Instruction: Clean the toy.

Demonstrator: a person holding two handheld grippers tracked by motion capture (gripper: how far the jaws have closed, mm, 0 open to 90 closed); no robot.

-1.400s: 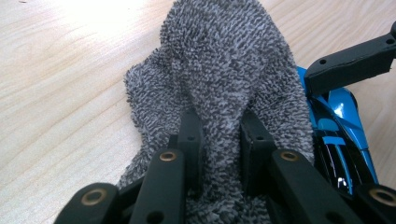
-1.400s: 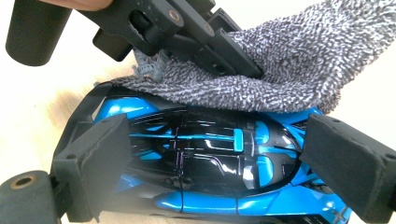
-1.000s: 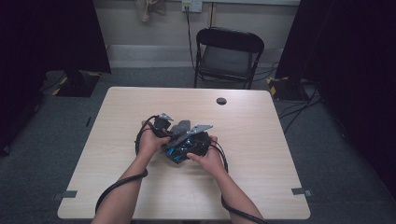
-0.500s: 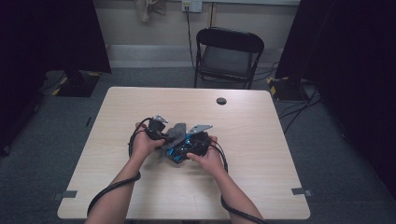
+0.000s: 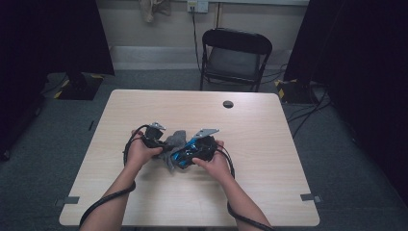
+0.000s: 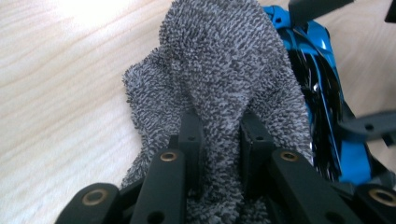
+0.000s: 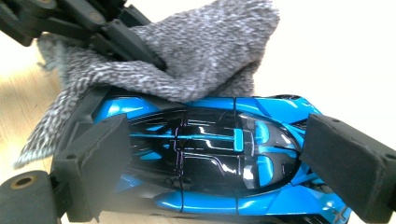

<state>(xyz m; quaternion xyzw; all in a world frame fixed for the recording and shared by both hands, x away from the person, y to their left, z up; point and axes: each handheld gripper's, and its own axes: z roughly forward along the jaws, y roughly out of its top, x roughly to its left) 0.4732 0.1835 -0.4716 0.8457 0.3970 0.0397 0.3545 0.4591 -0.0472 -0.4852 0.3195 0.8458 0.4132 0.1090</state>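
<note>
A: Quick check – where's our stuff? We've got the toy car [image 7: 210, 158] clamped in the right gripper [image 7: 215, 168], jaws pressing on its two ends. It sits mid-table [image 5: 269, 120], a bit toward the near edge.

B: Yep. And our left gripper [image 6: 219, 140] has its jaws pinched on a fold of the grey cloth [image 6: 219, 70], w/ the cloth draped onto the car's blue side. In the high view both grippers meet at the centre, left gripper [image 5: 155, 137] and right gripper [image 5: 195, 149] close together, cloth [image 5: 174, 143] between.

A: So we're wiping the car, we reckon. How do we do it well?

B: Keep the right clamp steady so the car can't twist; it's glossy hard plastic, blue w/ black panels, low and tapered, probably slippery. We drag the cloth along the body lengthwise, following the curves, not across the fins.

A: Cloth's terry-like, looped nap, soft and floppy – so we need enough of it bunched under the jaws, else bare jaw tips may scrape the shiny shell.

B: Agreed. Light pressure, short strokes. Table's smooth pale wood grain, nothing else nearby except a small dark round thing [image 5: 228, 104] at the far side.
</note>
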